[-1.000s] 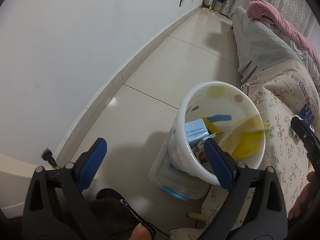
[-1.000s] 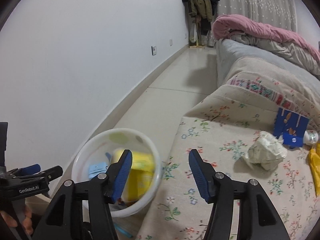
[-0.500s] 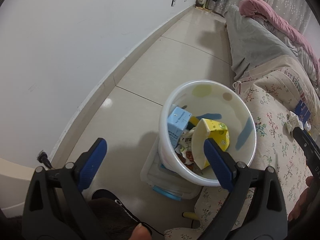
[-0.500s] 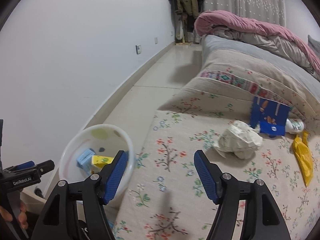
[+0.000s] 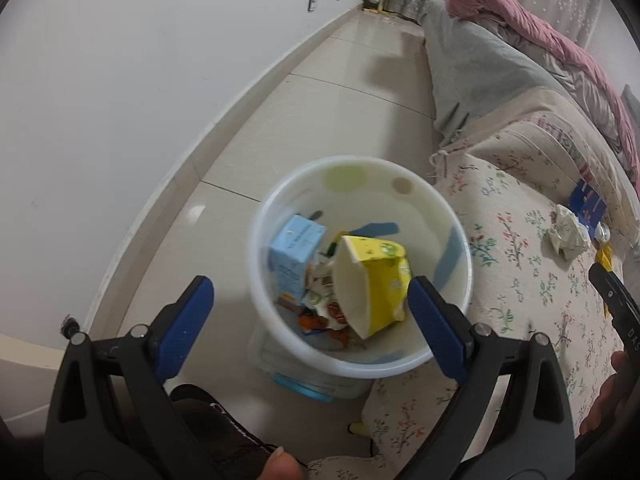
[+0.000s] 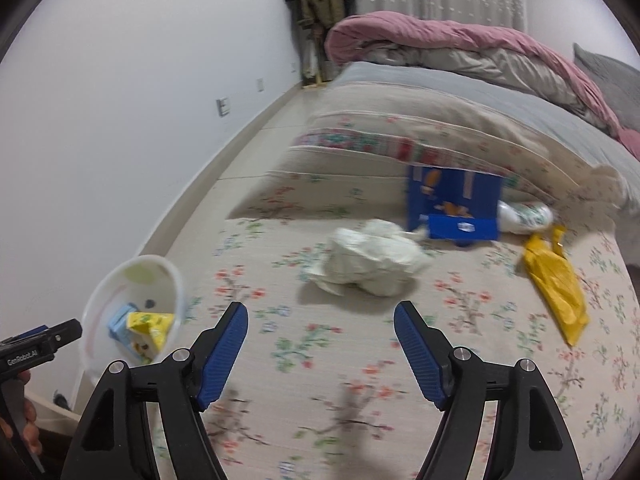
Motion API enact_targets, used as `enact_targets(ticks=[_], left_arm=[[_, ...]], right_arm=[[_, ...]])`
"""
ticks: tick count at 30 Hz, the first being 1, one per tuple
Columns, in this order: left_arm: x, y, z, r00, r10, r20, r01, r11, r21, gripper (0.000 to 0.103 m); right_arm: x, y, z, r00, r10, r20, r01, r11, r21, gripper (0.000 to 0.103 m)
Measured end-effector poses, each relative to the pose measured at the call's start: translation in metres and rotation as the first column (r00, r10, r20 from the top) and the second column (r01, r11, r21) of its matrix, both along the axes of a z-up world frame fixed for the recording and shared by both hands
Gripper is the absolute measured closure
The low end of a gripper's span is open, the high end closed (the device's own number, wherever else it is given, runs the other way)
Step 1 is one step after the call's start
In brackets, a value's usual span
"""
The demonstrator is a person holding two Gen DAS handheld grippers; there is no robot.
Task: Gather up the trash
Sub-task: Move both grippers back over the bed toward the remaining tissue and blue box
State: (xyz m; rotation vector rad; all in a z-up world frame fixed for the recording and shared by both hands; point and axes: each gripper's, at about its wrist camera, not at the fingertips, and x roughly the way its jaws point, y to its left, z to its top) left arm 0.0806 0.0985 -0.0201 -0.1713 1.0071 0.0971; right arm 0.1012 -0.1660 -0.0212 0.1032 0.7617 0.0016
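Right gripper [image 6: 320, 350] empty, jaws just been opening, spread; next target judged the crumpled paper [image 6: 372, 262] ahead; left gripper [image 5: 310, 322] spread over bin [image 5: 360, 364]

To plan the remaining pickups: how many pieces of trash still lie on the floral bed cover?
4: crumpled white paper in the middle, blue carton behind it, white bottle beside the carton, yellow wrapper at right. More may be hidden.
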Motion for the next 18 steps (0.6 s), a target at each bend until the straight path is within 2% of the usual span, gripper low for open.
enact_targets(ticks=[11, 18], left_arm=[[0.013, -0.05, 0.002, 0.996, -0.092, 0.0, 0.092, 0.996, -0.002, 0.006], [0.023, -0.086, 0.001, 0.987, -0.159, -0.002, 0.159, 0.987, -0.036, 0.006]], right_arm=[[-0.015, -0.074, -0.011, 0.988, -0.151, -0.022, 0.152, 0.988, 0.038, 0.025], [-0.021, -0.123, -0.018, 0.968, -0.25, -0.034, 0.251, 0.968, 0.033, 0.025]])
